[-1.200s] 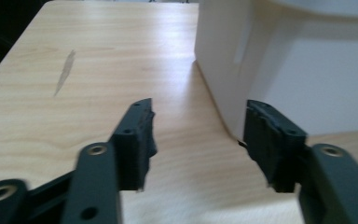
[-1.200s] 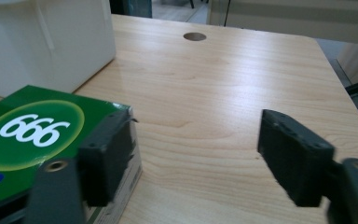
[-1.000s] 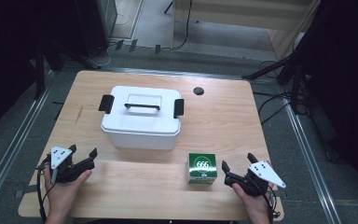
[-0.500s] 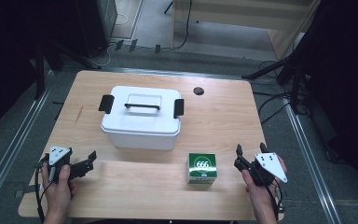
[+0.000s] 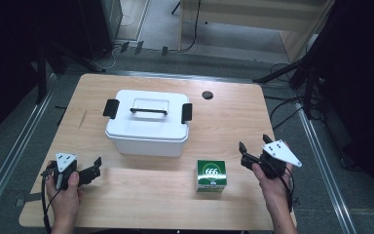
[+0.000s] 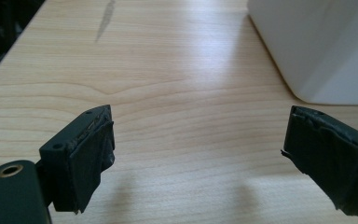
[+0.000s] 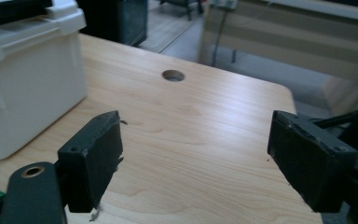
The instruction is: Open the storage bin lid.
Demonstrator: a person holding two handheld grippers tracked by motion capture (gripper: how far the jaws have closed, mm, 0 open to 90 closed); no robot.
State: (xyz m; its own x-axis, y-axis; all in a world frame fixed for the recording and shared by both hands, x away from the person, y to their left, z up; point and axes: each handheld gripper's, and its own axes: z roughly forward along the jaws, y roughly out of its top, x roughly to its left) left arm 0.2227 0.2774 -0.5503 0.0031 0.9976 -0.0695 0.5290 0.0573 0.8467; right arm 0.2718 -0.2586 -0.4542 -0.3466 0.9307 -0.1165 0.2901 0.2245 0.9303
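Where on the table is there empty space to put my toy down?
The front strip of the table, between the left tongs and the green box, is bare. So is the back right corner past the round hole. It is tighter between the white bin and the green box.

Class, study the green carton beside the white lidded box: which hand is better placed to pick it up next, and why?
Right. The right gripper hovers just beside the green carton, jaws open and empty. The left gripper sits at the table's far left, with bare wood between it and the carton.
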